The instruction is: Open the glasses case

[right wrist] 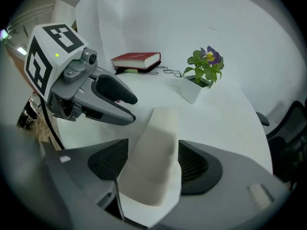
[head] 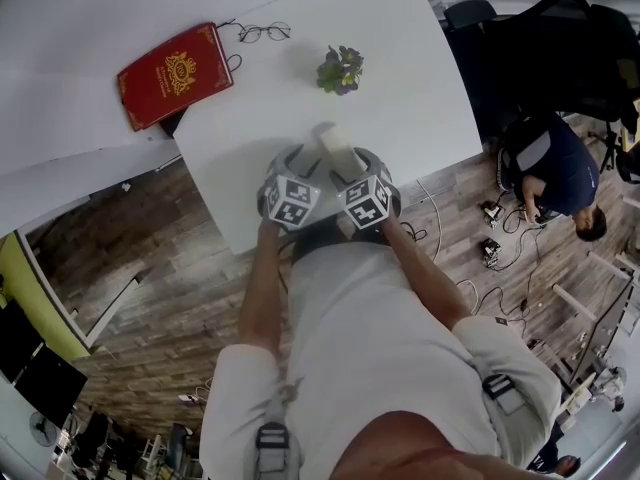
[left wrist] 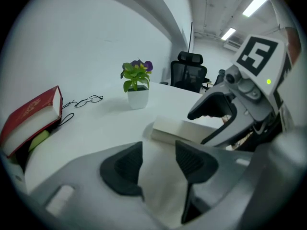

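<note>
Two grippers meet at the glasses case, at the near edge of the white table [head: 420, 98].

The left gripper [left wrist: 158, 164] pinches the near end of the cream glasses case [left wrist: 184, 131], with both dark pads against it. The rest of the case reaches ahead and to the right of its jaws. The right gripper [right wrist: 153, 164] is spread wide, and the case rises between its pads and bends partway up. Whether the lid has parted cannot be told. The two grippers sit close side by side, each showing in the other's view. Ahead of both jaws stands a small potted plant [head: 341, 69]. Farther ahead and to the left lie a red book [head: 175, 73] and a pair of glasses [head: 262, 32].
</note>
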Motion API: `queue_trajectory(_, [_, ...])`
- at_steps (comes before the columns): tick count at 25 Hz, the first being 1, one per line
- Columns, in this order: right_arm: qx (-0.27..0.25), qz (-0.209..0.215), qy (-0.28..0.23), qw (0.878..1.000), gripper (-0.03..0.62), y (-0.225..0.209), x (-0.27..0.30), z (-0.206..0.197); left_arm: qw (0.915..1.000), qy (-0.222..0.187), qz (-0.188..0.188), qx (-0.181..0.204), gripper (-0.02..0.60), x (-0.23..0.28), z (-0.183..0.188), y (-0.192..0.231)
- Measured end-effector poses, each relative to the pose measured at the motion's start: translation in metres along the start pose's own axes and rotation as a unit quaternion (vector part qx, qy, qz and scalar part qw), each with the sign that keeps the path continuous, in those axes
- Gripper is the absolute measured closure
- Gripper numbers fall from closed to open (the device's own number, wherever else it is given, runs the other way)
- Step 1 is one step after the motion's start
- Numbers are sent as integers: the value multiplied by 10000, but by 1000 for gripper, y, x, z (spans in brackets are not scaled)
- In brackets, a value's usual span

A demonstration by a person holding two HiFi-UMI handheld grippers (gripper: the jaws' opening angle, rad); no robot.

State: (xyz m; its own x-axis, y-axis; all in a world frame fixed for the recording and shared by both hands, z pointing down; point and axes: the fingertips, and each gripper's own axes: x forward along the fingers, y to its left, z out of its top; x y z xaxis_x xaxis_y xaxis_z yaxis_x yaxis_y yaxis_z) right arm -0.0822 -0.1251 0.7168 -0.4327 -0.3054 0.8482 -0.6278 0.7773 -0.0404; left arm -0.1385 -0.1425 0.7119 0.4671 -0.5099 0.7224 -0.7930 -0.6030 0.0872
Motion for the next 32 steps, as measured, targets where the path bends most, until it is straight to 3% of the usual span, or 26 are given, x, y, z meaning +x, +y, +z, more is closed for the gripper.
queue_trajectory(15, [-24,-119,185,9998,278,1,11,-8,9998,86,-147,94,365,11,-1,-3])
queue_trajectory(32, [419,391,-6,9984,278,-2,5,-6,9993,81,-290,200,365,23,5,-9])
